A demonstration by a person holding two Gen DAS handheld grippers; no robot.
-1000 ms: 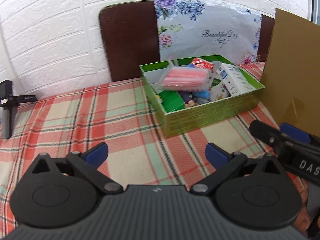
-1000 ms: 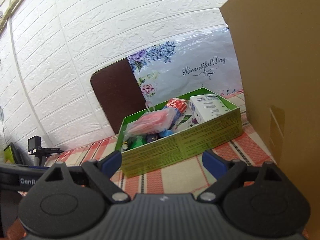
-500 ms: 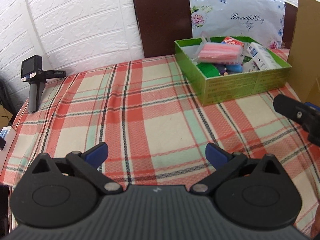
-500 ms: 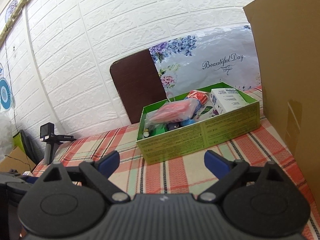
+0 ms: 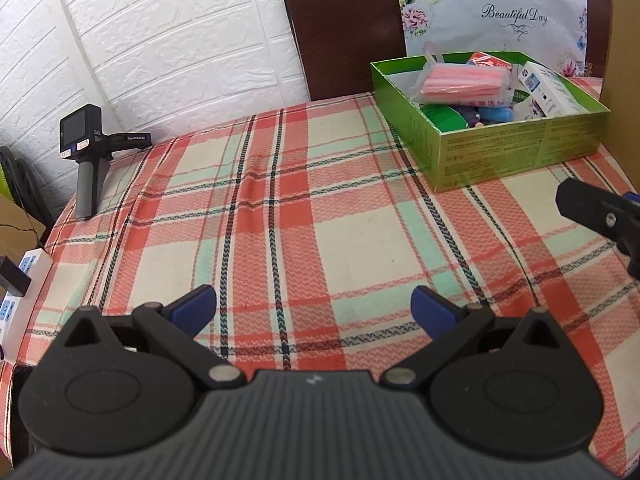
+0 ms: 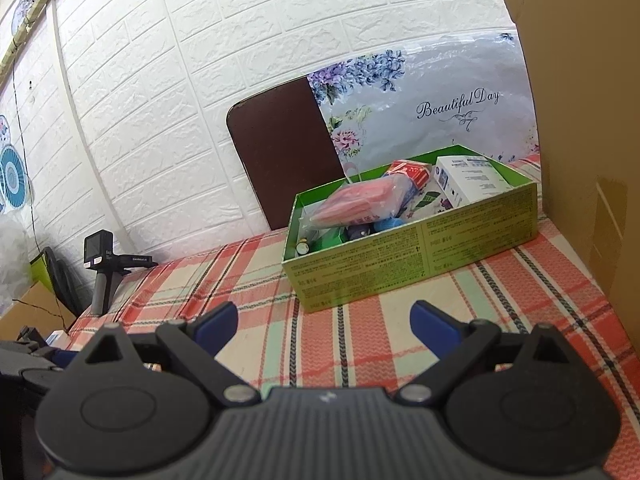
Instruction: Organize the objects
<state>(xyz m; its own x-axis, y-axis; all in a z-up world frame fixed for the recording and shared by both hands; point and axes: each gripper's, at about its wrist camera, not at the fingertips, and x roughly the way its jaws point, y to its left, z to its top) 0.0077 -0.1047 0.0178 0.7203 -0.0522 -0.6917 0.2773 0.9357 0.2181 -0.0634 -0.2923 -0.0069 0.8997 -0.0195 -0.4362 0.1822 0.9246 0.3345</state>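
Observation:
A green cardboard box (image 5: 520, 152) stands at the far right of the plaid table; it also shows in the right wrist view (image 6: 416, 258). It holds a pink pack in a clear bag (image 5: 464, 82), a white carton (image 5: 548, 94), a red packet (image 5: 490, 60) and small blue and green items. My left gripper (image 5: 314, 306) is open and empty, well back from the box over the cloth. My right gripper (image 6: 324, 322) is open and empty, in front of the box. Part of the right gripper's body (image 5: 596, 210) shows at the left view's right edge.
A plaid tablecloth (image 5: 280, 208) covers the table. A small camera on a grip (image 5: 86, 148) stands at the far left edge. A tall cardboard sheet (image 6: 580, 140) stands right of the box. A brown chair back (image 5: 340, 24) and floral bag (image 5: 492, 12) are behind.
Both grippers have pulled back from the box, the left one farther and to the left, so more of the table and the camera show. Both stayed open.

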